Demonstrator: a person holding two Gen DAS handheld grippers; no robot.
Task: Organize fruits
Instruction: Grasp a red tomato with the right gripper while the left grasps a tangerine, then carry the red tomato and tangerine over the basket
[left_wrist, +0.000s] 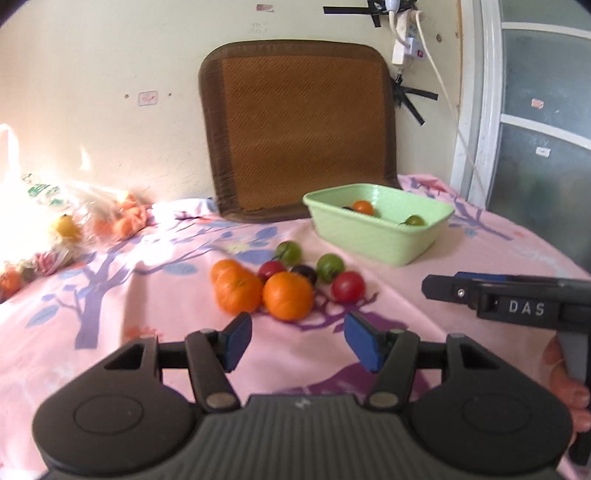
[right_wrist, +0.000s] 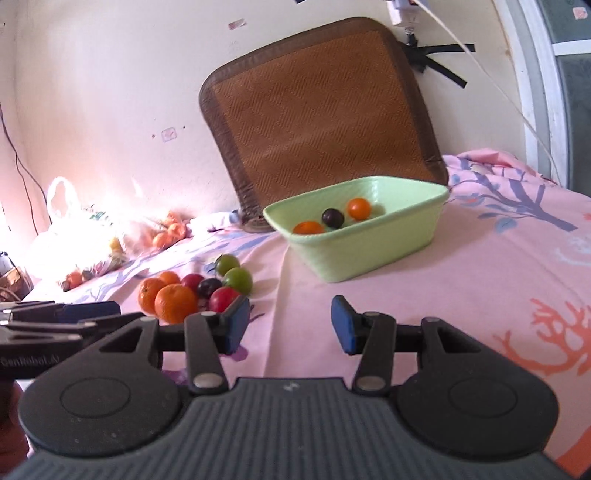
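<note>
Your left gripper (left_wrist: 297, 339), left view: jaws partly open, nothing btwn pads, hovering over pink cloth (left_wrist: 110, 332) just short of the fruit pile (left_wrist: 284, 284). Pile = oranges, red, green & dark fruits, touching. Green tub (left_wrist: 376, 243) beyond, few fruits inside. Right gripper (left_wrist: 443, 288) enters at right edge.

Right view: your right gripper (right_wrist: 290, 325) partly open too, empty. Pile (right_wrist: 195, 291) sits left of it, tub (right_wrist: 362, 254) ahead w/ 3 fruits visible. Brown mat (right_wrist: 317, 122) leans on wall.

A brown woven mat (left_wrist: 299, 129) leans against the cream wall (left_wrist: 110, 66), beside a white power strip (left_wrist: 404, 40) taped up with black tape (left_wrist: 410, 98); a pink floral cloth (right_wrist: 498, 266) covers the surface.
</note>
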